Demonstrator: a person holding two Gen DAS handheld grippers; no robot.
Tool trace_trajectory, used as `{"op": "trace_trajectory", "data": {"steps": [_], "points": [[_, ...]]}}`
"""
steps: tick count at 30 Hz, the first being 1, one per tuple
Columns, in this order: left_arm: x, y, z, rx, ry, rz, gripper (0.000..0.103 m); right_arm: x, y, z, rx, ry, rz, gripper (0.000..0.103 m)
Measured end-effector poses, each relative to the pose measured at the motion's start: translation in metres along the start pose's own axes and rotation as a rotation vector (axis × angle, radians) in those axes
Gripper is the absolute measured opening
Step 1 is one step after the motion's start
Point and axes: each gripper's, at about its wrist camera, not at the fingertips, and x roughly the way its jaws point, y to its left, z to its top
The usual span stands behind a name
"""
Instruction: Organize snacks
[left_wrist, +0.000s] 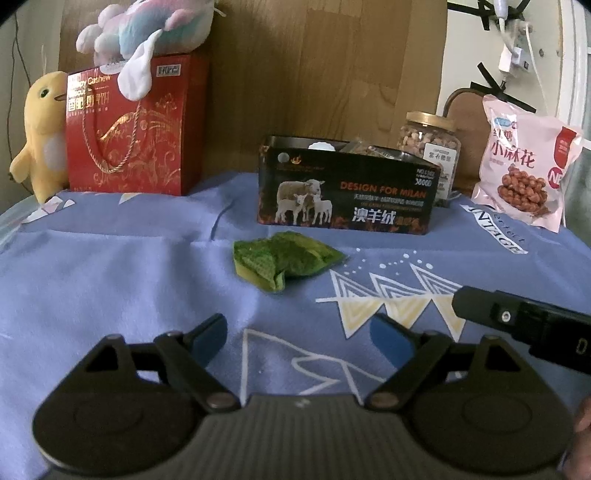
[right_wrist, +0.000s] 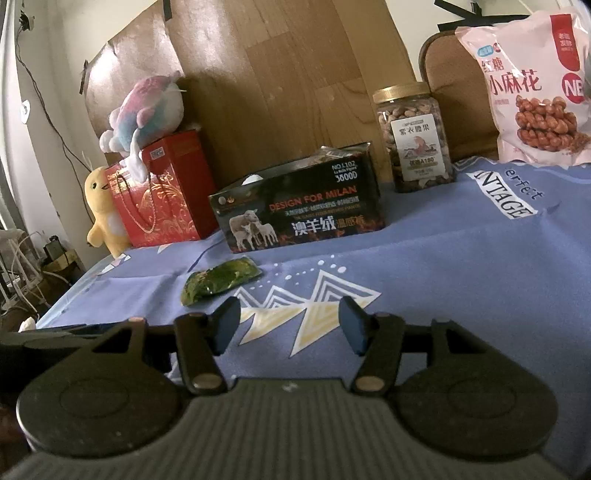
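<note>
A green snack packet (left_wrist: 286, 264) lies flat on the blue cloth in front of an open black box with sheep on it (left_wrist: 345, 192), which holds several small snacks. The packet also shows in the right wrist view (right_wrist: 221, 280), in front of the same box (right_wrist: 299, 218). My left gripper (left_wrist: 299, 338) is open and empty, low over the cloth, short of the packet. My right gripper (right_wrist: 290, 325) is open and empty, to the right of the packet. Part of the right gripper's body (left_wrist: 524, 325) shows at the right in the left wrist view.
A nut jar (right_wrist: 413, 140) and a pink bag of twisted dough snacks (right_wrist: 535, 88) stand at the back right. A red gift bag (left_wrist: 136, 129) with a plush on top (left_wrist: 147, 29) and a yellow plush (left_wrist: 40, 136) stand back left. The table's left edge (right_wrist: 74, 291) drops off.
</note>
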Motion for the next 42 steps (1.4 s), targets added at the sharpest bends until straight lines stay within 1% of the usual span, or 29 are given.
{"op": "trace_trajectory", "data": {"steps": [6,42], "points": [[-0.0001,0.0011,0.0,-0.004,-0.004,-0.002,0.09,-0.0006,0.0002,-0.0003,0.0,-0.002,0.001,0.062],[0.0004,0.0008,-0.0019,-0.014,0.006,-0.008,0.091,0.0008,0.0015,-0.002,0.002,0.004,0.005,0.063]]}}
